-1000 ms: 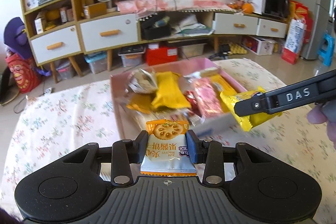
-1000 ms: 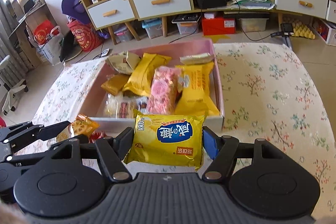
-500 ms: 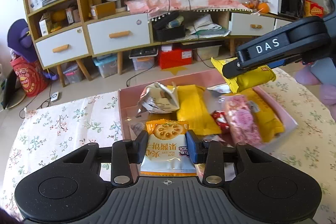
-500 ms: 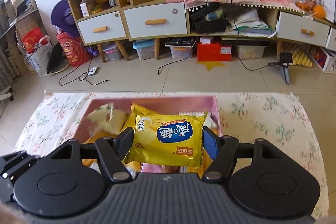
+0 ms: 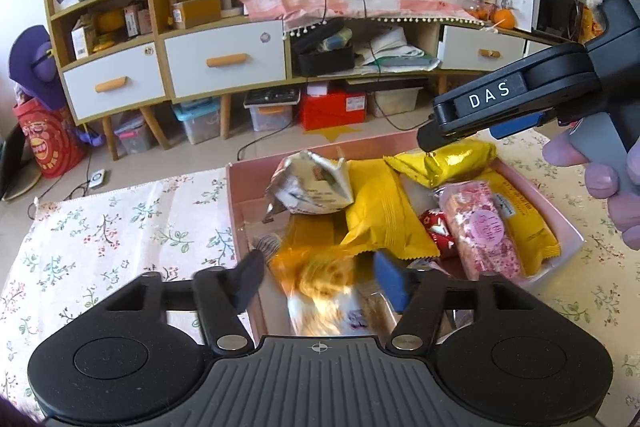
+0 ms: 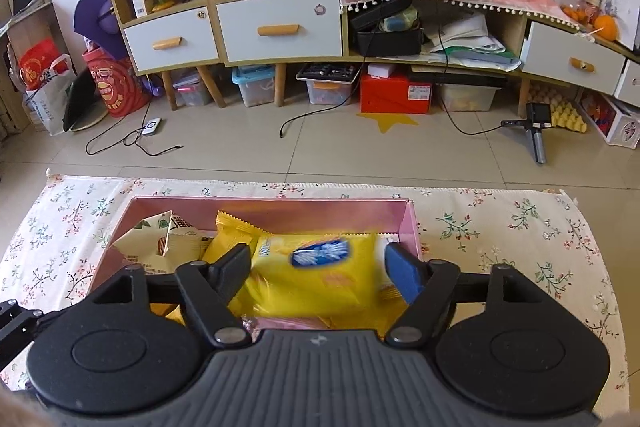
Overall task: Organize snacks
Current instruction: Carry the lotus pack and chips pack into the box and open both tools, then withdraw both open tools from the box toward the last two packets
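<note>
Left wrist view: pink box (image 5: pixel 562 223) on the floral tablecloth (image 5: pixel 120 219), packed with snack packets: a crumpled silver pack (image 5: pixel 310 183), a yellow wrapper (image 5: pixel 380 215), a pink-speckled pack (image 5: pixel 480 227), a small red sweet (image 5: pixel 438 227). The biscuit packet (image 5: pixel 324 287) is motion-blurred, print unreadable, lying loose between the left gripper (image 5: pixel 318 279) pads; jaws have just been opening, released. The right gripper (image 5: pixel 460 131) reaches over the box's far end, a hand (image 5: pixel 604 183) on its handle.

Right wrist view: same box, far wall (image 6: pixel 272 215) visible, near half hidden behind the gripper body. A blurred yellow chip bag (image 6: pixel 316 275) sits in the box between the spread jaws, which have just been opening; pads clear of it.
</note>
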